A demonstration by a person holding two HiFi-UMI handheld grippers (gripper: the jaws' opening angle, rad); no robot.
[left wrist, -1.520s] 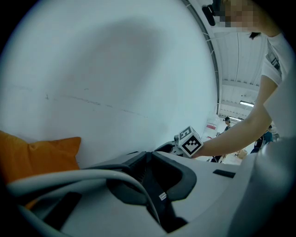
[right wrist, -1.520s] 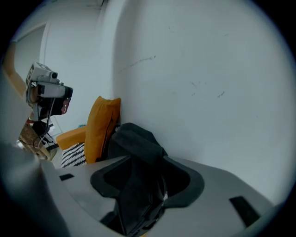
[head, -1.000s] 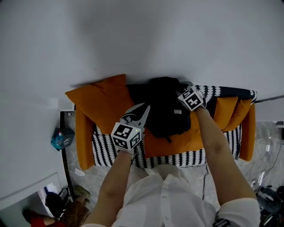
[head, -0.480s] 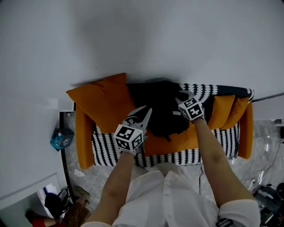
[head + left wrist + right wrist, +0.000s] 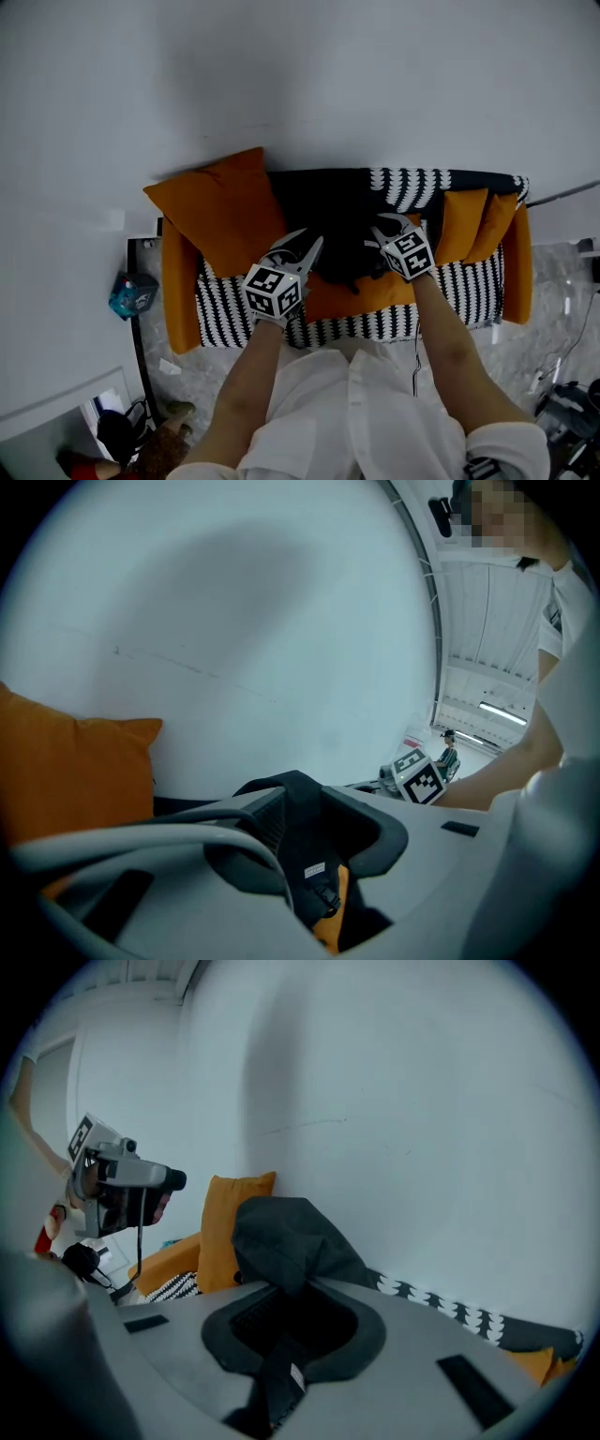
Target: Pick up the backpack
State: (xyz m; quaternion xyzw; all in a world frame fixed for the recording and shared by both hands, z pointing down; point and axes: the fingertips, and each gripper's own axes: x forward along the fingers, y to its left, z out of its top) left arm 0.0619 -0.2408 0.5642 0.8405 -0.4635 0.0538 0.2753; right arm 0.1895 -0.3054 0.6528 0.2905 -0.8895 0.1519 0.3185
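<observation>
There are 1 black backpack [image 5: 339,246], 2 tongs, 1 orange sofa [image 5: 178,291], 3 orange cushions and 1 black-and-white patterned throw [image 5: 469,281]. The backpack lies slumped in the middle of the sofa seat. Its long axis runs from the backrest toward the front edge, and I cannot tell which end is its top.

The right tongs [image 5: 384,228] have just been closing and pinch a bunched fold of the backpack, which rises above their tips in the right gripper view. The left tongs [image 5: 314,238] have just been opening and stand partly spread at the backpack's left edge. Black fabric and a buckle strap show in their gap.

The largest cushion [image 5: 216,211] leans just left of the backpack, and the 2 smaller ones [image 5: 464,225] stand to its right. A blue packet [image 5: 131,292] sits beside the sofa's left arm.
</observation>
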